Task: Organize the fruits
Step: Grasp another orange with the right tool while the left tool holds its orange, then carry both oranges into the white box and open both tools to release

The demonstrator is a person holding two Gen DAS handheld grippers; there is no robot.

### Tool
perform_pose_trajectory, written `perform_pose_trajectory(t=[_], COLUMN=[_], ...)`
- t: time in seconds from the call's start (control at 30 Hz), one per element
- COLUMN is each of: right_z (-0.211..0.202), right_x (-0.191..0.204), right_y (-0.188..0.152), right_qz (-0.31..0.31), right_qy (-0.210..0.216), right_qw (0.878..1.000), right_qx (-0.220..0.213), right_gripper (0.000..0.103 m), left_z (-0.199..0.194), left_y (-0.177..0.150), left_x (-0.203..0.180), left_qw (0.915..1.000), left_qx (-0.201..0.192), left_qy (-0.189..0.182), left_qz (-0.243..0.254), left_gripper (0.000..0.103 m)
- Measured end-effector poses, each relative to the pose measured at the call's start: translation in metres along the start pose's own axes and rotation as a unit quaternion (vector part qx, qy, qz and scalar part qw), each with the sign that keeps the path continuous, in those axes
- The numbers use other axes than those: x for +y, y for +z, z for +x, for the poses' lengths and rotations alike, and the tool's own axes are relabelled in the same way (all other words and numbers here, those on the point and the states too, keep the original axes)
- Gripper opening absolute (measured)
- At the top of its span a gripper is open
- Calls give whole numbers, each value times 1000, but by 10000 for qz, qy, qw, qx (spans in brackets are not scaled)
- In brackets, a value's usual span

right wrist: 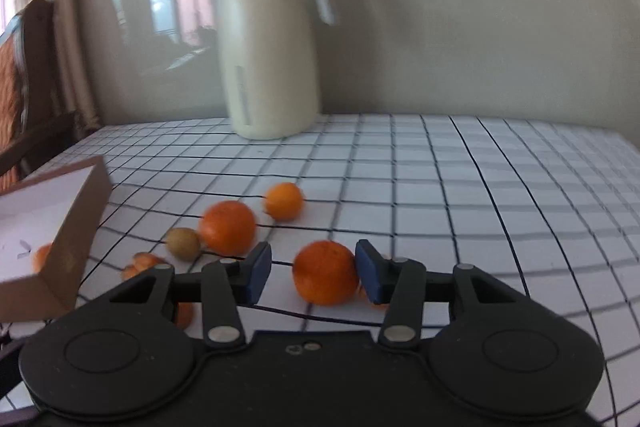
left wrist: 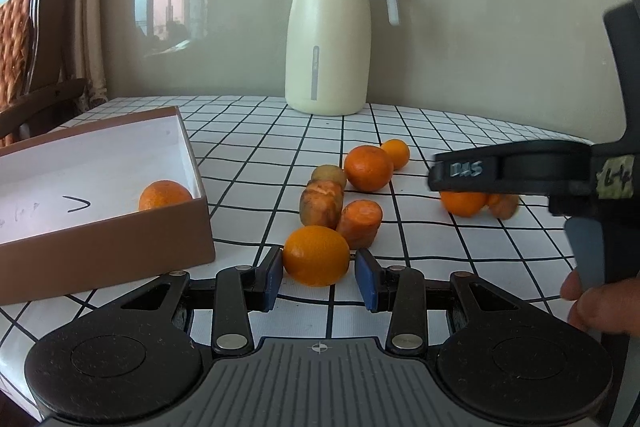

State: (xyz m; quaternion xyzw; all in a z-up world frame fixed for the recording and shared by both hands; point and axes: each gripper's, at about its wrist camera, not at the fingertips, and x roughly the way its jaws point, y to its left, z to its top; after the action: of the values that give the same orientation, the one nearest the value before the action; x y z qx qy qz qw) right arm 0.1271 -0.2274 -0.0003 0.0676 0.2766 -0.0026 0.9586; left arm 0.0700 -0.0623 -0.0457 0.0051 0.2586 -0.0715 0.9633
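Nearest the left wrist camera, the left gripper sat low over the worktop with its fingers spread wide around an orange; the left pad looked to touch the fruit, the right pad stood just clear, so nothing was gripped yet. Probably lined up that way to close and carry it to the cardboard box just to the left, which already held one orange. Behind sat two carrot chunks, a kiwi, a big tangerine and a smaller one. A cream jug stood well back. The right gripper crossed the right side above another orange.

Right wrist view, motion-blurred: the right gripper had its fingers wide apart around that orange, right pad against it or nearly, left pad apart; not held. Something orange hid behind the right finger, couldn't tell what. Box sat far left, with kiwi and tangerine lying between, likely in the way of a straight carry.
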Motion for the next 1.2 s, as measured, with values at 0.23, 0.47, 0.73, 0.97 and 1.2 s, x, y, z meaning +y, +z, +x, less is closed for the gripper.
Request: perform_pose_trajectory(t=[0.23, 0.47, 0.73, 0.97, 1.2], right_z=[7, 6, -11, -37, -62], right_x=[2, -1, 1, 5, 4], right_y=[-2, -4, -16, -24, -34], right_qz=[-71, 131, -33, -222, -206], right_qy=[-164, -26, 168, 416, 637], right_qw=[9997, 9997, 9996, 9987, 9975], right_qx=[147, 185, 205, 186, 236], right_gripper=[37, 28, 28, 27, 27], left_z=[0, 1, 0, -9, -25], left_y=[-1, -1, -1, -1, -1], left_x=[-1, -2, 1, 0, 7], left_qw=[10000, 10000, 10000, 9999, 9997], left_qx=[-23, -39, -23, -86, -100], left_qy=[4, 10, -12, -58, -132], left_qz=[64, 58, -36, 110, 176], left_gripper=[40, 40, 40, 40, 40])
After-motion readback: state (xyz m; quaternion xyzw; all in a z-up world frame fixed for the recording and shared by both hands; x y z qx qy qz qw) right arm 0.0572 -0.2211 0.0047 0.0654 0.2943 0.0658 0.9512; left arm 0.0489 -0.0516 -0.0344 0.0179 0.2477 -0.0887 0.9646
